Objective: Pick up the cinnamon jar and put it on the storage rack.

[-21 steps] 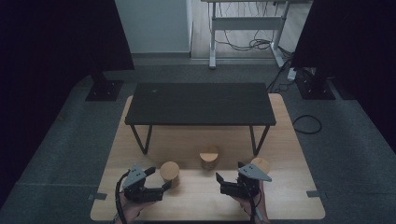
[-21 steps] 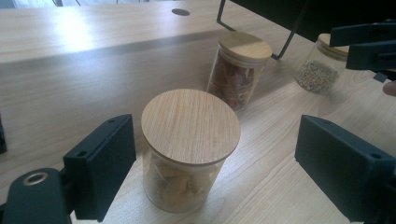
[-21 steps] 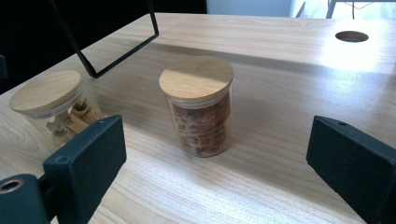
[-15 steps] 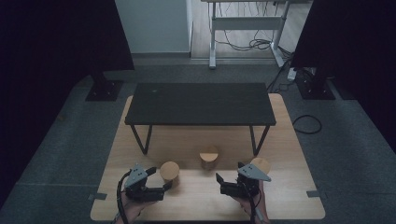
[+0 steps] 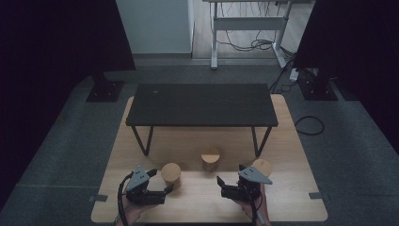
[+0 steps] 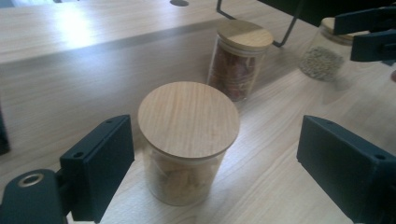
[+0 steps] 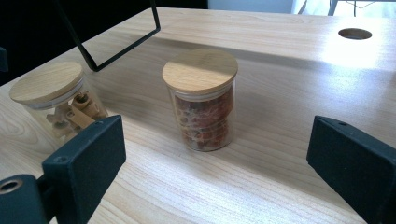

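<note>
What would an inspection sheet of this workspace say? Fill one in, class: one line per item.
Surface: light wooden table, a black shelf standing on it.
Job's things: three lidded glass jars, upright: pale-filled jar, red-filled jar, seed jar.
Clutter: nothing seen.
Grippers: left gripper open around the pale-filled jar, not touching; right gripper open, facing the red-filled jar.
Cables: one on each gripper; more on the floor.
Surroundings: grey carpet, dark stands.

A clear glass jar with pale contents [image 6: 187, 144] stands upright on the light wooden worktop [image 6: 70, 84], capped by a round wooden lid [image 6: 188, 117]. Behind it, well apart, a second lidded glass jar with reddish-brown contents [image 7: 203, 100] also stands upright. A third jar holding greenish grains [image 6: 327, 53] stands farther off.
</note>
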Demonstrator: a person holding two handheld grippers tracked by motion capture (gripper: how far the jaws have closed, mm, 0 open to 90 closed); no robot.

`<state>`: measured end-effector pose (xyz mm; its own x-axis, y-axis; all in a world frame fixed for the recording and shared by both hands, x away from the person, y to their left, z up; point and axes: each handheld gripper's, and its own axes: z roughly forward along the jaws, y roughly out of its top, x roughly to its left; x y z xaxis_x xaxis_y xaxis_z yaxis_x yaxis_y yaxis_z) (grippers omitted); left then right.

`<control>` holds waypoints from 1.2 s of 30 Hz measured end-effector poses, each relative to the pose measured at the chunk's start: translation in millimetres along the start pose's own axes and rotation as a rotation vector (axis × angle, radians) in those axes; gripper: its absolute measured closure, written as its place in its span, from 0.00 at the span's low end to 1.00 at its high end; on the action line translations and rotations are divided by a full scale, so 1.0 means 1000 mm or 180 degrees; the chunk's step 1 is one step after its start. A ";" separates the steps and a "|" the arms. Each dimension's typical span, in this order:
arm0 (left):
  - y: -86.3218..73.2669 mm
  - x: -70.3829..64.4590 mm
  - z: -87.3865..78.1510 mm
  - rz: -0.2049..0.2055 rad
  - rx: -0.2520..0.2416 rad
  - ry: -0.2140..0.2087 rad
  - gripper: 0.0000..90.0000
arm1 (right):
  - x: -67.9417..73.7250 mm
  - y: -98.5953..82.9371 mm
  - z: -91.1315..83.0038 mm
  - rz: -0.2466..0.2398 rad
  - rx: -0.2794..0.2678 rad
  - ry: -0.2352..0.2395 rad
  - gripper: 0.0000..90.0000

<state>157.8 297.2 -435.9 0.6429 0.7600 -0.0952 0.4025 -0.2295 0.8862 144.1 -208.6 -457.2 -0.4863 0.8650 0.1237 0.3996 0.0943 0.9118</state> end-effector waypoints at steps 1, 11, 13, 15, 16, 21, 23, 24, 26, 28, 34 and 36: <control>0.000 0.001 0.000 -0.0009 -0.0004 0.0003 0.11 | 0.000 0.000 0.001 -0.0001 0.0005 -0.0004 0.04; 0.002 0.001 0.004 0.0011 0.0134 0.0064 0.11 | 0.001 -0.003 0.003 0.0037 0.0037 -0.0054 0.04; 0.002 0.000 0.005 0.0021 0.0149 0.0076 0.10 | 0.001 -0.003 0.003 0.0046 0.0040 -0.0053 0.04; 0.001 0.000 0.007 0.0021 0.0160 0.0101 0.10 | 0.002 -0.003 0.004 0.0044 0.0049 -0.0052 0.04; 0.001 0.000 0.008 0.0022 0.0168 0.0120 0.10 | 0.002 -0.003 0.004 0.0041 0.0054 -0.0050 0.04; -0.005 0.002 0.011 -0.0060 0.0140 0.0153 0.10 | 0.001 -0.004 0.005 0.0045 0.0075 -0.0043 0.04; -0.006 0.001 0.013 -0.0065 0.0129 0.0163 0.10 | 0.001 -0.004 0.005 0.0043 0.0071 -0.0054 0.04; -0.006 0.001 0.013 -0.0065 0.0129 0.0163 0.10 | 0.001 -0.004 0.005 0.0043 0.0071 -0.0054 0.04; -0.007 0.000 0.018 -0.0049 0.0159 0.0172 0.10 | 0.002 -0.005 0.006 0.0052 0.0057 -0.0077 0.04; -0.007 -0.001 0.020 -0.0033 0.0179 0.0178 0.10 | 0.003 -0.005 0.006 0.0048 0.0059 -0.0078 0.04; -0.008 -0.006 0.031 0.0013 0.0258 0.0219 0.09 | 0.003 -0.006 0.008 0.0039 0.0085 -0.0065 0.04; -0.008 -0.007 0.033 0.0026 0.0274 0.0237 0.09 | 0.003 -0.005 0.008 0.0033 0.0094 -0.0060 0.04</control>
<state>171.8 273.3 -457.1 0.5976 0.8002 -0.0513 0.4540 -0.2849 0.8442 146.9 -202.3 -465.1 -0.4674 0.8751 0.1252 0.4275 0.0998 0.8985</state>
